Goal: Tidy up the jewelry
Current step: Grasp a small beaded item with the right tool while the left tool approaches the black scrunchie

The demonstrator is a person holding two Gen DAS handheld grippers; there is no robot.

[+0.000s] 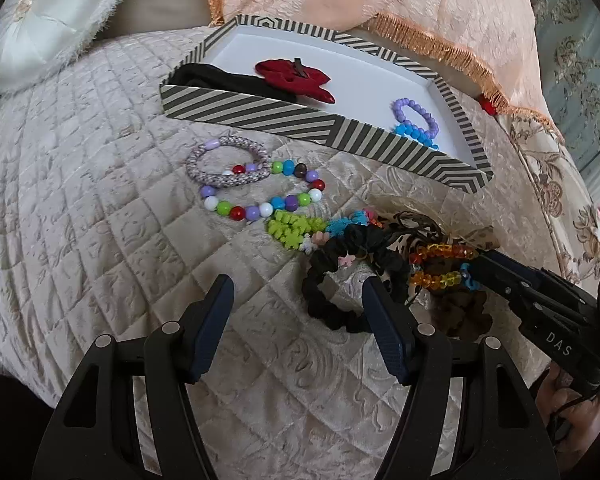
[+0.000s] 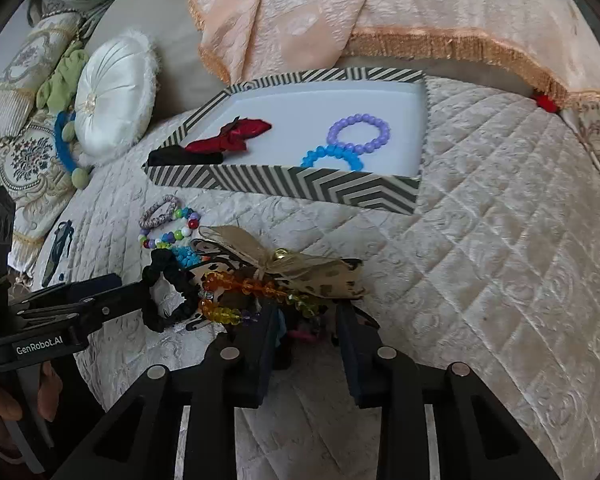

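A striped box (image 1: 260,114) (image 2: 284,184) holds a red bow (image 1: 296,80), a black band (image 1: 220,76), a purple bead bracelet (image 2: 360,134) and a blue one (image 2: 332,156). In front of it lie a multicolour bead bracelet (image 1: 260,200), a woven bangle (image 1: 228,162) and a tangled pile. My left gripper (image 1: 298,284) (image 2: 136,294) is open, with one finger over the black scrunchie (image 1: 340,280) (image 2: 168,296). My right gripper (image 2: 308,312) (image 1: 478,270) stands narrow at the pile's near side, by the amber bead bracelet (image 2: 236,284) (image 1: 440,264); its pads press on nothing visible.
Everything rests on a quilted cream bedspread (image 1: 100,200) (image 2: 500,240). A peach fringed cloth (image 1: 380,0) (image 2: 340,8) hangs behind the box. A round white pillow (image 1: 48,20) (image 2: 112,96) lies at the back left. A beige spotted bow (image 2: 300,272) tops the pile.
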